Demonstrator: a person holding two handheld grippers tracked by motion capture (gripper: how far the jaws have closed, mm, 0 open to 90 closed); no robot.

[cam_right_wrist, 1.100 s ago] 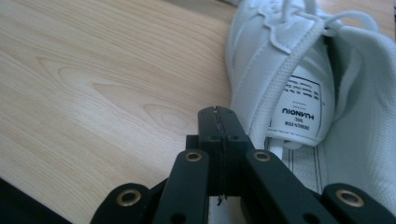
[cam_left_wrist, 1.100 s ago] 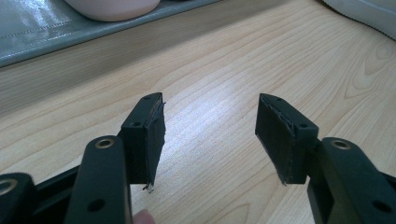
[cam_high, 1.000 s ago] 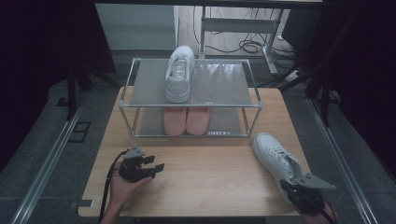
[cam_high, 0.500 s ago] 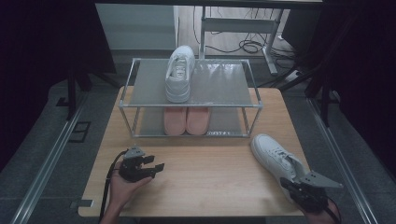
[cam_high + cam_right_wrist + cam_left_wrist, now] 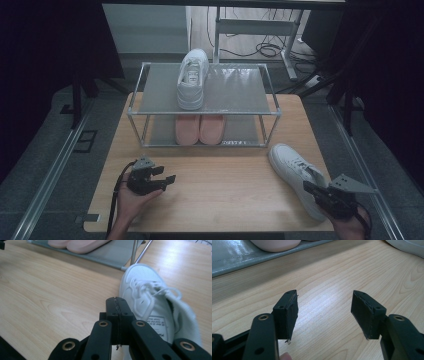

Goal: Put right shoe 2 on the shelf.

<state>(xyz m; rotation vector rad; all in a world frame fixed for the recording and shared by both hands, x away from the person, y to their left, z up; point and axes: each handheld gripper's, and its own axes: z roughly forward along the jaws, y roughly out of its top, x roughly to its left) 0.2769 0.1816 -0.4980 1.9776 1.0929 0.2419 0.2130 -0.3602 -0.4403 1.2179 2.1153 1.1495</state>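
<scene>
The right gripper [image 5: 117, 302] has its jaws pressed flat together with nothing between them, poised just beside the tongue of the white sneaker [image 5: 152, 302] lying on the wooden table [image 5: 225, 200] near its right edge. Closed like that it cannot take the shoe; pushing in could shove the sneaker toward the edge. The left gripper [image 5: 324, 312] rests over bare wood, its jaws wide and just opened further, empty. On the shoe rack [image 5: 272, 112] sit a second white sneaker [image 5: 192, 80] and pink slippers [image 5: 200, 129], their toes hidden under the top shelf.
</scene>
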